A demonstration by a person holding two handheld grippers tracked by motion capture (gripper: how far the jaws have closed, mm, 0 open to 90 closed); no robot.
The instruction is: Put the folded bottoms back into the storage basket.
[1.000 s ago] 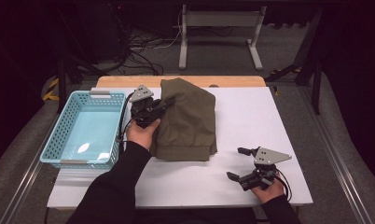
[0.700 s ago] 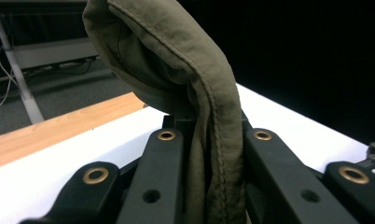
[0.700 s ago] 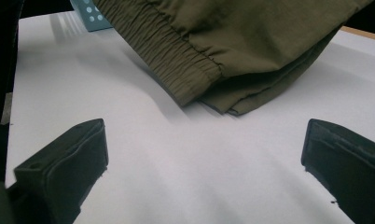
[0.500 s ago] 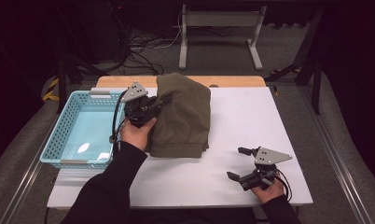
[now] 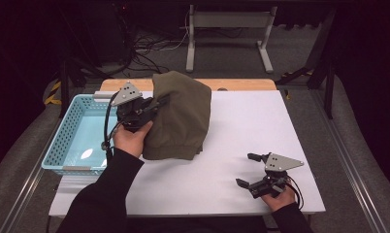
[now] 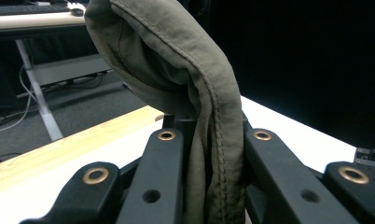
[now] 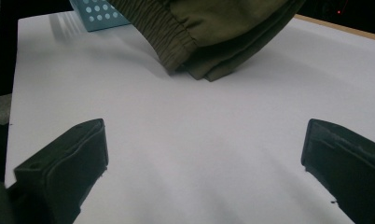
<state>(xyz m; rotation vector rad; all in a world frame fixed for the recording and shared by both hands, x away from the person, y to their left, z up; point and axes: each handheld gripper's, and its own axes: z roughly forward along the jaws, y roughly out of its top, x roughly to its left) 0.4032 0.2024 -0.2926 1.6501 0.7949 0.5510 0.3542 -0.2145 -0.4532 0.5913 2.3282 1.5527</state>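
Beside the light-blue plastic basket (image 5: 62, 145), the left gripper (image 5: 156, 104) jaws pinch the folded olive-green cloth garment (image 5: 181, 116), part lifted, not yet in; right gripper (image 5: 246, 170) jaws gape empty

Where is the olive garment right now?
In the high view the olive garment sits left of centre on the white table, right beside the blue basket; its left edge is clamped in the left tool and lifted.
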